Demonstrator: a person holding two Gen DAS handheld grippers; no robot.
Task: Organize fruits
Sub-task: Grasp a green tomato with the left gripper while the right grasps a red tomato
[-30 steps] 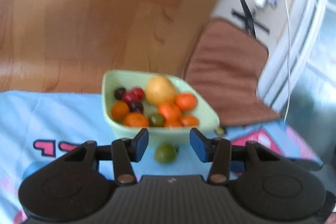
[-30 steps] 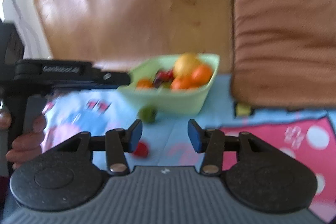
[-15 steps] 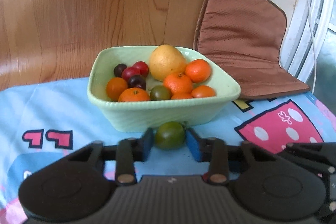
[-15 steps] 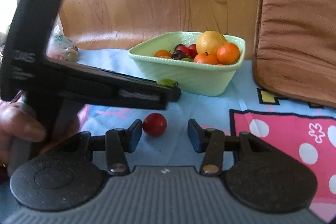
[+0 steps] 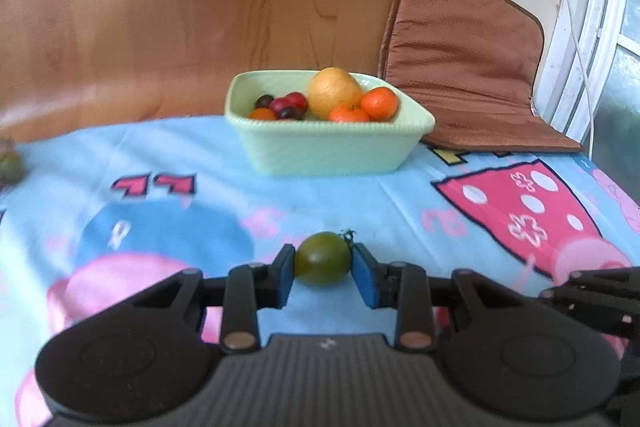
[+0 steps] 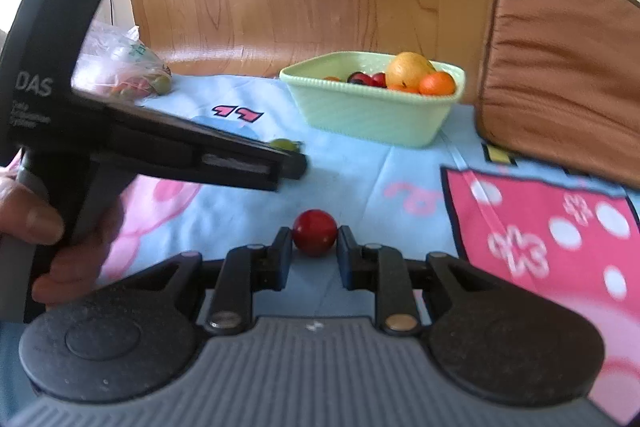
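My left gripper (image 5: pixel 323 265) is shut on a green tomato (image 5: pixel 322 258), held over the blue cartoon cloth well in front of the pale green bowl (image 5: pixel 320 151). The bowl holds several oranges, a large yellow fruit and dark red ones. In the right wrist view my right gripper (image 6: pixel 315 249) has its jaws closing on a small red tomato (image 6: pixel 315 231), with both blue pads touching its sides. The left gripper (image 6: pixel 292 159) also crosses that view from the left, the green tomato (image 6: pixel 282 143) peeking over its tip. The bowl (image 6: pixel 372 119) stands behind.
A brown cushion (image 5: pixel 464 67) leans at the right behind the bowl, against a wooden panel (image 5: pixel 160 7). A plastic bag with more fruit (image 6: pixel 124 67) lies at the far left of the cloth. A person's hand (image 6: pixel 36 223) grips the left gripper's handle.
Both grippers have drawn back from the bowl. The left one closed on the green tomato and carried it away from the bowl. The right jaws have closed in on the red tomato.
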